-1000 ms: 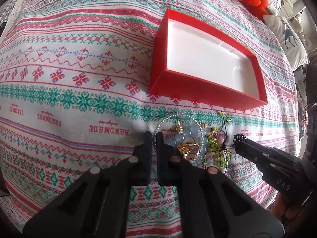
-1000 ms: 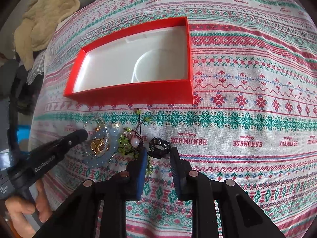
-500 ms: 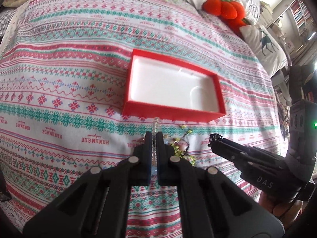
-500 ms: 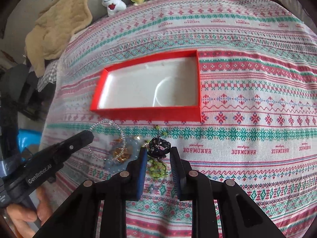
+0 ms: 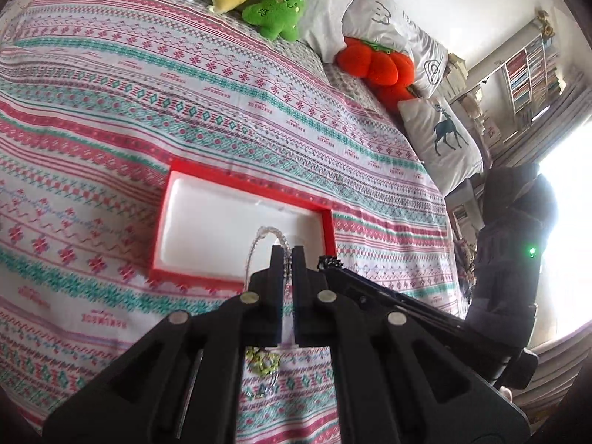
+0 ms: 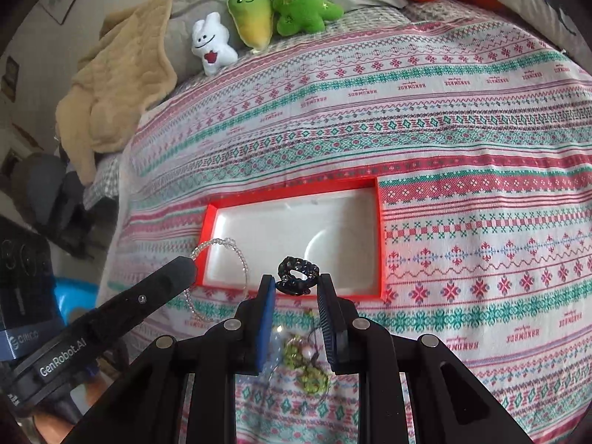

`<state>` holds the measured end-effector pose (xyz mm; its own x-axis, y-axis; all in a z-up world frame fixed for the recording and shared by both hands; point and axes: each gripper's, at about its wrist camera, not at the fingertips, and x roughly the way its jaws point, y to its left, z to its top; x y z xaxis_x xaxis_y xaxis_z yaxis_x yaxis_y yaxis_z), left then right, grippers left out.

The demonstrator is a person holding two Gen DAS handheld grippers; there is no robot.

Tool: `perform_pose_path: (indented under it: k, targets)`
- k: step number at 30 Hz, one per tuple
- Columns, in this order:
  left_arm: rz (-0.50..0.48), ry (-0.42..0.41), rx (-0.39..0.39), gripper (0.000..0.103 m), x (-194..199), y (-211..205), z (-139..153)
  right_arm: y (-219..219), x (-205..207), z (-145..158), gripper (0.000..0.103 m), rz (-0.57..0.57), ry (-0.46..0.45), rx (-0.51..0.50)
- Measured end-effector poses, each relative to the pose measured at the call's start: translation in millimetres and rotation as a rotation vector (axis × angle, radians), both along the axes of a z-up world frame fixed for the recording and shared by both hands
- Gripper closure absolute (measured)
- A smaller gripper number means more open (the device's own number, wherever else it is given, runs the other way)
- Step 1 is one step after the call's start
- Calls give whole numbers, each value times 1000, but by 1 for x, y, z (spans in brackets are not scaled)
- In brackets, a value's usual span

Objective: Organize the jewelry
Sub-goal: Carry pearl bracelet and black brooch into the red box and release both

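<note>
Above one red box [image 6: 381, 244], left tongs [image 5: 286, 255] clamp one clear bracelet [image 5: 259, 238], right tongs [image 6: 298, 283] one black ring [image 6: 298, 275].

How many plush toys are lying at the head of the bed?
4: a white plush bunny, a yellow-green plush radish, a green plush tree and an orange plush pumpkin furthest right. Others may be hidden.
</note>
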<state>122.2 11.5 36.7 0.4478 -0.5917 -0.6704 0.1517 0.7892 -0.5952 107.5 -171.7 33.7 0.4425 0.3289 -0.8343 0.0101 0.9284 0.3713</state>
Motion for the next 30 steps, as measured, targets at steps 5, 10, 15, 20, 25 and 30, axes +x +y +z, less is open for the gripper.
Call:
perform_pose_path:
  k: [5,10,15,20,25,30]
  targets:
    - [12,-10,-54,99,15,0,-8,-7,10,-16,80,-2,18,21]
    - [42,-3,-36,99,22,2,-18,-13,14,-21,80,-8,9,26]
    - [67,10,47,99,27,4,-30,-15,14,-22,80,-4,2,30]
    - [90,35,169,99,29,7,-43,-13,15,-23,80,5,3,13]
    - [94,38,198,98,24,10,-43,-12,17,-25,79,6,4,-3]
    - [94,16,225,98,20,11,-35,-12,17,-25,79,1,1,-22]
